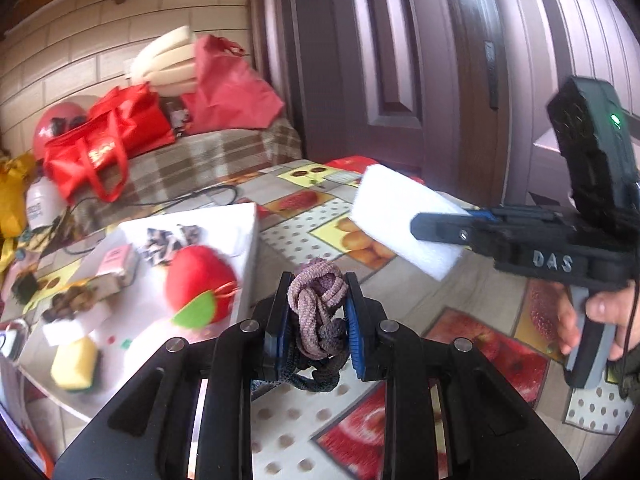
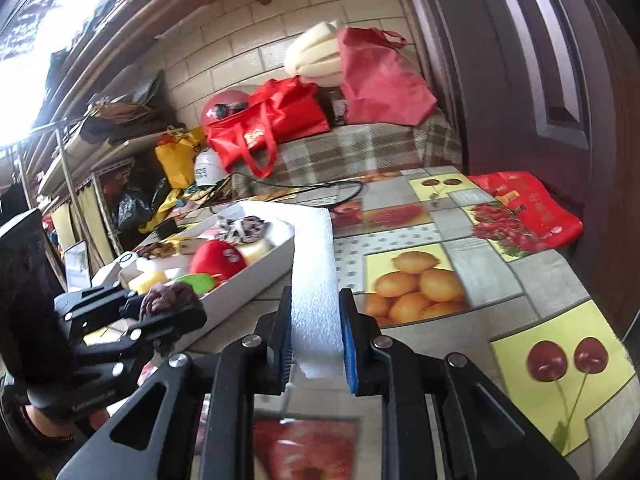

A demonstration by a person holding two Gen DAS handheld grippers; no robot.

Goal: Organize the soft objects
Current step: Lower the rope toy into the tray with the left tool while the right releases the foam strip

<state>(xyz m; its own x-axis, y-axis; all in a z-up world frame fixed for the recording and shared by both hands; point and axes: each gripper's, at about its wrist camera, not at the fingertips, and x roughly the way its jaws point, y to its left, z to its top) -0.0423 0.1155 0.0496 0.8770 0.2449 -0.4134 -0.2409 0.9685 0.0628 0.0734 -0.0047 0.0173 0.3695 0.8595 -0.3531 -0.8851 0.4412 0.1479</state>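
The left gripper [image 1: 317,312] is clamped on a knotted mauve cord bundle [image 1: 318,308], held above the fruit-print tablecloth [image 1: 472,312] just right of the white tray [image 1: 248,236]; the right gripper [image 2: 315,336] is clamped on a white foam block [image 2: 314,276], also above the tablecloth and right of the tray. Only the left wrist view shows the hand [image 1: 596,312] on the right gripper's handle. Only the right wrist view shows the tray's long side wall and the red bag [image 2: 528,208] lying at the tablecloth's far edge — well beyond the tray.
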